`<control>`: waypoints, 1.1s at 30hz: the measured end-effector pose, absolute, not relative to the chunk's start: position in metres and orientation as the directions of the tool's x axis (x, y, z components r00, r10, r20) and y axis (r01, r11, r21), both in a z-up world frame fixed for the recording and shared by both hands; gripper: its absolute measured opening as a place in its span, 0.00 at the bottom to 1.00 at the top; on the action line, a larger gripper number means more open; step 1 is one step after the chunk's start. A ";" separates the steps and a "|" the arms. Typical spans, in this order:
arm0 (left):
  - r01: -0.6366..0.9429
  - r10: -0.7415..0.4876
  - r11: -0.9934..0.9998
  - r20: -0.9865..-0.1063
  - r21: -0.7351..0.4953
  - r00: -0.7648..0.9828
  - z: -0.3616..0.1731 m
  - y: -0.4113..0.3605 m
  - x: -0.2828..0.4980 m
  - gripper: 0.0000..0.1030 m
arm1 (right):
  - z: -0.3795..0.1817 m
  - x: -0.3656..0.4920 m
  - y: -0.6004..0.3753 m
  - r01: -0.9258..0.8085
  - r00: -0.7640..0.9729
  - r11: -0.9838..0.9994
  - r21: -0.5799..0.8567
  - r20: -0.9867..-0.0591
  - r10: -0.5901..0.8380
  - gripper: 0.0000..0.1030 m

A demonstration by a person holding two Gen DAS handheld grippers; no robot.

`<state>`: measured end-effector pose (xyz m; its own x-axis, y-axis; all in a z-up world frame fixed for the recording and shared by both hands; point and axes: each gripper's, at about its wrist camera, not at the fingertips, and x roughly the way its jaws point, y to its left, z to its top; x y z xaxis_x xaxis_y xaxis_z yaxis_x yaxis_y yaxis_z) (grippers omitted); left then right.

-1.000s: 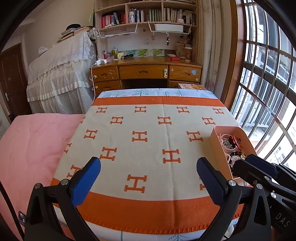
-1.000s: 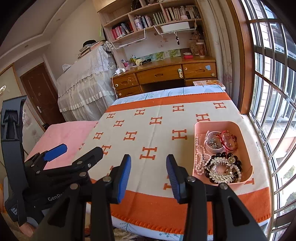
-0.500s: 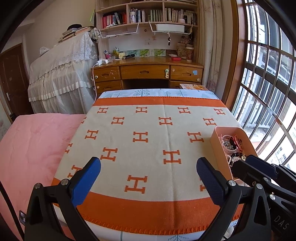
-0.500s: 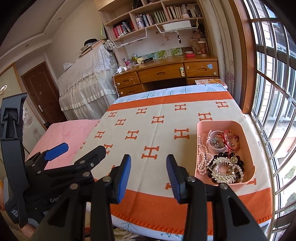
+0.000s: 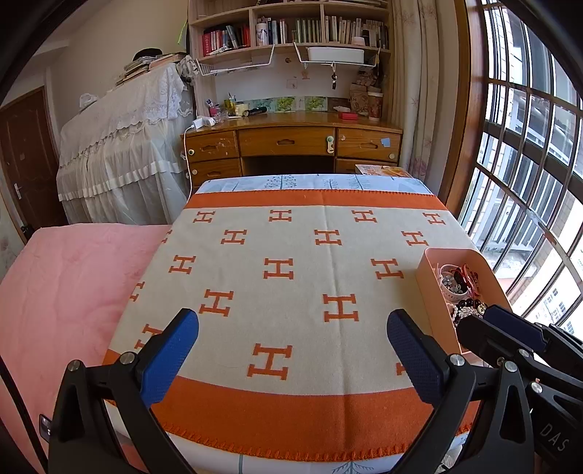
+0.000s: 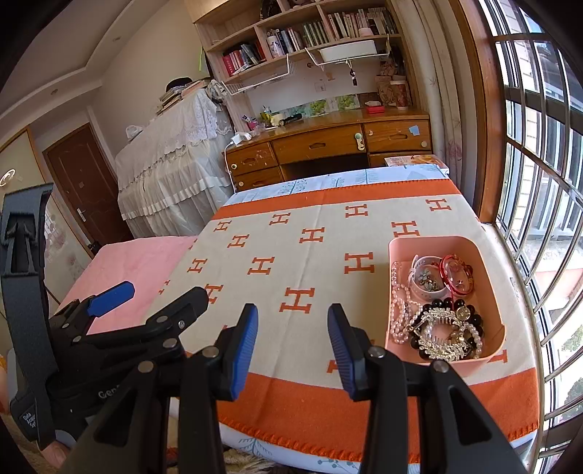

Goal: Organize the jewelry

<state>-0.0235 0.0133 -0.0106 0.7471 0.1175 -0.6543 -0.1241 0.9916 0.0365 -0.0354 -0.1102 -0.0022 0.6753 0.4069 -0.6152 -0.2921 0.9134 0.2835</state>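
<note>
While both grippers hang over the near edge of the bed, neither one holds anything. The left gripper (image 5: 293,333) has its two blue fingers (image 5: 169,355) spread wide apart. The right gripper (image 6: 293,337) has its two fingers (image 6: 242,346) open as well, but with a narrower gap between them.

There is one pink tray (image 6: 400,248) and it stands on the right side of the blanket (image 5: 291,255), near the window (image 6: 539,146). Inside it the jewelry lies in a heap: one white band with small flowers (image 6: 426,279), one red bangle (image 6: 455,275) just beside it, one string of pale pink pearls (image 6: 397,313) along the left wall, one bracelet of black beads (image 6: 452,304), and one sparkling rhinestone hair comb (image 6: 437,335) on top of the beads. I cannot tell if more pieces are hidden below.

The blanket is cream with orange H letters and orange bands at both ends. It covers a bed; to the left is a pink cover (image 5: 65,291). Behind the bed is one wooden desk (image 5: 291,140) with drawers, a bookshelf (image 5: 288,32) with many books above it, one tall piece of furniture under a white lace cloth (image 5: 124,146), and one brown door (image 6: 87,182).
</note>
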 end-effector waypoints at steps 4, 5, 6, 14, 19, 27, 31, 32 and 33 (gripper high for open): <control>-0.126 0.118 0.991 -0.660 0.035 0.742 -0.013 0.013 -0.025 0.99 | -0.002 -0.036 -0.109 -0.292 0.672 0.913 0.286 -0.618 0.408 0.39; -0.126 0.118 0.991 -0.660 0.035 0.742 -0.013 0.013 -0.025 0.99 | -0.002 -0.036 -0.108 -0.291 0.672 0.913 0.286 -0.618 0.408 0.39; -0.127 0.118 0.991 -0.660 0.035 0.742 -0.013 0.013 -0.024 0.99 | -0.002 -0.036 -0.107 -0.291 0.673 0.913 0.286 -0.617 0.408 0.39; -0.127 0.119 0.991 -0.660 0.035 0.742 -0.013 0.013 -0.024 0.99 | -0.003 -0.036 -0.109 -0.292 0.672 0.912 0.287 -0.617 0.409 0.39; -0.127 0.118 0.991 -0.662 0.035 0.741 -0.013 0.013 -0.024 0.99 | -0.003 -0.036 -0.108 -0.291 0.672 0.912 0.288 -0.617 0.409 0.39; -0.125 0.117 0.992 -0.660 0.035 0.742 -0.013 0.014 -0.024 0.99 | -0.005 -0.036 -0.107 -0.290 0.672 0.912 0.290 -0.617 0.410 0.39; -0.125 0.118 0.991 -0.661 0.036 0.741 -0.013 0.014 -0.024 0.99 | -0.005 -0.036 -0.107 -0.289 0.671 0.912 0.291 -0.617 0.410 0.39; -0.125 0.118 0.991 -0.661 0.036 0.741 -0.013 0.014 -0.024 0.99 | -0.005 -0.036 -0.106 -0.289 0.671 0.912 0.292 -0.618 0.410 0.39; -0.125 0.117 0.991 -0.661 0.036 0.741 -0.013 0.014 -0.024 0.99 | -0.005 -0.036 -0.107 -0.289 0.672 0.912 0.291 -0.617 0.410 0.39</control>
<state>-0.0239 0.0138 -0.0128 0.7411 0.1173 -0.6611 -0.1252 0.9915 0.0356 -0.0361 -0.1068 -0.0052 0.6715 0.4104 -0.6170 -0.2894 0.9118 0.2915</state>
